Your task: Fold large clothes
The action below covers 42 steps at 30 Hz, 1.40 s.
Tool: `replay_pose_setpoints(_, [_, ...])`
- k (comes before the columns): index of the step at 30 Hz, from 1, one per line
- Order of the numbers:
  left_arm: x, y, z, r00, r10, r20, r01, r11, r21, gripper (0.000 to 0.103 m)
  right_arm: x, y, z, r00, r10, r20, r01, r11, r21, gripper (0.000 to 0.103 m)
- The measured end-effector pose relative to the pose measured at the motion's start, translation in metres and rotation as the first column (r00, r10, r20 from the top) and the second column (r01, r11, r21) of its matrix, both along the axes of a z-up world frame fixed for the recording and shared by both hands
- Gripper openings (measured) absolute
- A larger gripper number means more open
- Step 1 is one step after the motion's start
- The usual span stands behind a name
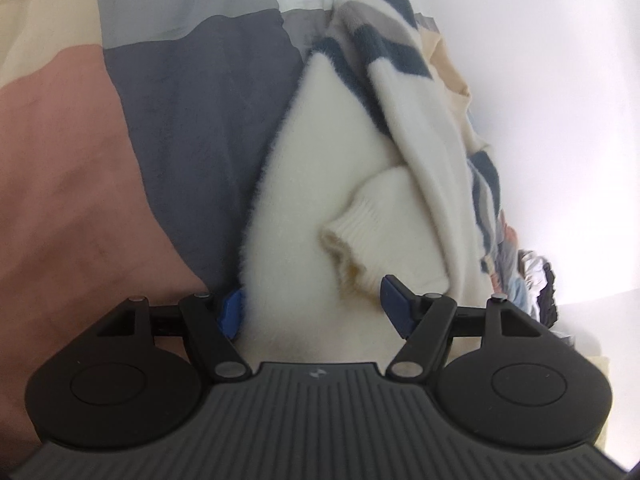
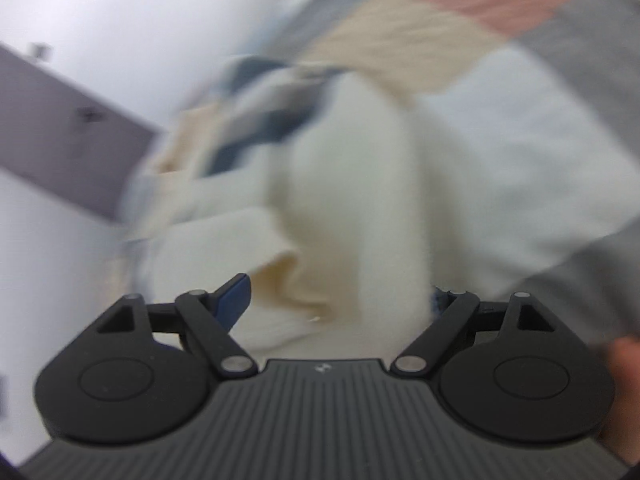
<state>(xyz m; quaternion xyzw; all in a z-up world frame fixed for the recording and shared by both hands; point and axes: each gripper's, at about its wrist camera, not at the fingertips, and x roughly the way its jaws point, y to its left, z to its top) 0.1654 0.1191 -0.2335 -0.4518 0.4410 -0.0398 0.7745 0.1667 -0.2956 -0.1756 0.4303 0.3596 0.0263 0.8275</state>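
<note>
Left wrist view was sharp: the cream sweater with navy and grey stripes lay bunched on a bed whose cover was patched in pink, slate, grey and beige blocks. A ribbed cuff of one sleeve curled up just ahead of the left tool. Its blue fingers stood wide, with the fuzzy knit filling the space between them; whether the pads pressed the cloth could not be told. More crumpled fabric crowded the far right edge.

Right wrist view was badly blurred. It showed the same sweater from the other side, heaped up between the spread fingers of the right tool, which gripped nothing; its right finger was mostly hidden behind the knit. Only this view caught a dark purple band against the pale wall, and a fingertip of the person's hand at the lower right.
</note>
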Motion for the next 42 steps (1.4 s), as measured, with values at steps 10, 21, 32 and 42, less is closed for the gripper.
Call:
replay_pose_setpoints(10, [0.013,-0.015,-0.004,0.998,-0.061,-0.010,0.062,0.995,0.077,0.071,0.006,-0.012,-0.038,0.969,-0.125,-0.212,0.110,0.991,-0.079,0.052])
replay_pose_setpoints(21, [0.003,-0.006,0.023,0.973,0.021,0.230,-0.020,1.000,-0.006,0.016,-0.008,-0.025,-0.008,0.991,-0.092,0.100,0.073,0.980,0.185,0.019])
replay_pose_setpoints(32, [-0.026,0.032,0.084,0.899,0.130,0.419,-0.085,0.989,-0.125,0.014,-0.018,-0.042,0.040,0.962,0.001,0.274,-0.102,0.931,0.352,0.018])
replay_pose_setpoints(42, [-0.077,0.036,0.165,0.813,0.063,0.579,0.009,0.993,-0.122,0.014,-0.070,-0.054,0.113,0.905,0.075,0.420,-0.230,0.915,0.332,0.018])
